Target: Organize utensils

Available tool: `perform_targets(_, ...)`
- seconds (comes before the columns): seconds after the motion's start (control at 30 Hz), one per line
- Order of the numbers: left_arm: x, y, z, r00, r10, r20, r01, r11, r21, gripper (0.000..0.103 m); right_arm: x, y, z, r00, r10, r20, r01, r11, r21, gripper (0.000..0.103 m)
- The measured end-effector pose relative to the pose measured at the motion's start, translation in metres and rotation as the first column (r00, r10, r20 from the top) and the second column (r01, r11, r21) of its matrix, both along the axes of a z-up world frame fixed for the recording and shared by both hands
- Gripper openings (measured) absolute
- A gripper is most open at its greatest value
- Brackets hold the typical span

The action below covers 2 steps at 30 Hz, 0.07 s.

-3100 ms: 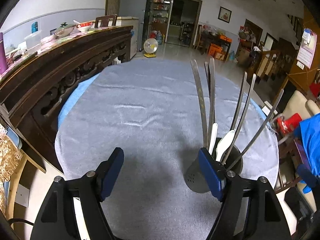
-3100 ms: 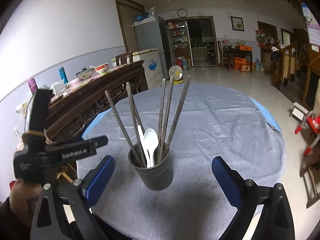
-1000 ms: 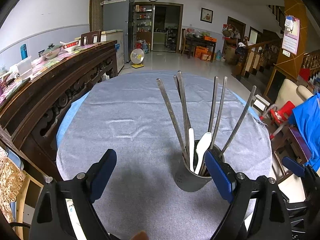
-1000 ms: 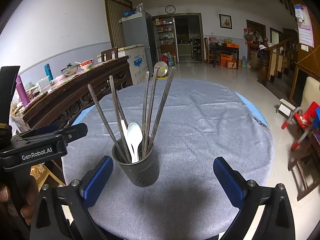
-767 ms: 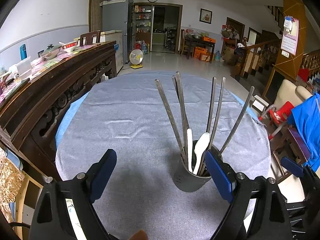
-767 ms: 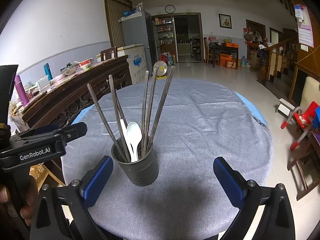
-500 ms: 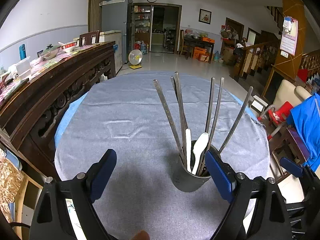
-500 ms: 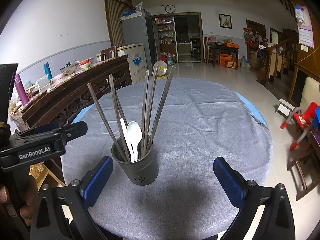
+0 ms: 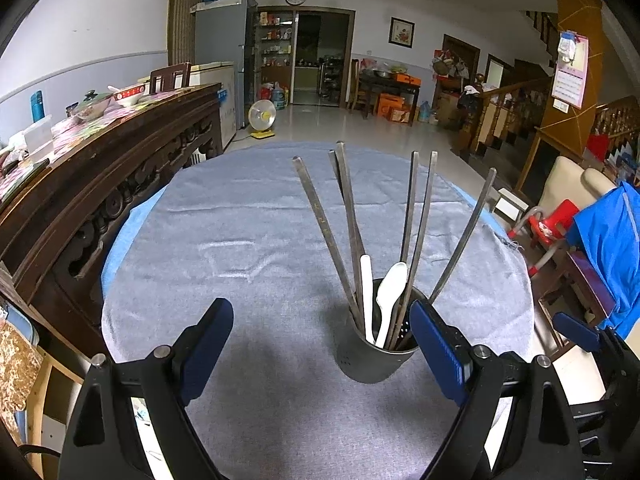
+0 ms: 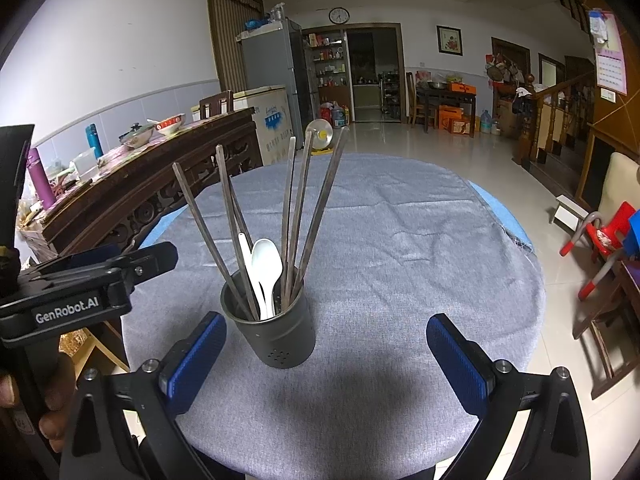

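Left tool (image 9: pixel 322 344) spread wide, nothing between its blue pads (image 9: pixel 208 334); right-side pad just beside the holder rim, apparently not touching. Right tool (image 10: pixel 326 356) likewise released, pads well apart, nothing gripped.

Dark metal holder (image 10: pixel 276 336) upright on grey cloth of round tabletop (image 9: pixel 240 240), toward near edge. Holds long metal chopsticks (image 10: pixel 290 216) fanned outward, leaning on the rim, plus white spoon (image 10: pixel 266 268) and a second white handle (image 9: pixel 366 280) upright among them. Sticks splayed because the cup is wide and their ends gather at the bottom. No loose utensils visible on the cloth.

Judged: everything already collected in one holder, so task looks at or near its end. Wide-open tools fit a released, hands-off state rather than a pending grasp.

Pose: both tools tilted downward toward the tabletop, hovering short of the holder and above the near cloth edge. From left wrist view, holder sits toward right pad, and a blue tip of the right tool shows at far right. From right wrist view, holder sits left of centre, nearer left pad (image 10: pixel 192 360); left tool body seen at far left, a person's fingers (image 10: pixel 52 420) wrapped on its grip.
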<state>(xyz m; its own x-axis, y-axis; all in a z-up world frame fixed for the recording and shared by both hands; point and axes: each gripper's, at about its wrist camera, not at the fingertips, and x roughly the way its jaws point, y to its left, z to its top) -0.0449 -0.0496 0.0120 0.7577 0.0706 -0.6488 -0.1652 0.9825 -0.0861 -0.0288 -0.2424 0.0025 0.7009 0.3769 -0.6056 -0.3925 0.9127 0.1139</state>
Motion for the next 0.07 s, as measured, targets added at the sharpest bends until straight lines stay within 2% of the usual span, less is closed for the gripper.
perform_targets(0.07, -0.0001, -0.0007, 0.0003, 1.0, -0.001, 0.001, 0.001, 1.0, 0.001, 0.09, 0.0003, 0.0003, -0.0001, 1.0, 0.0, 0.0, 0.0, 1.0, 0.001, 0.102)
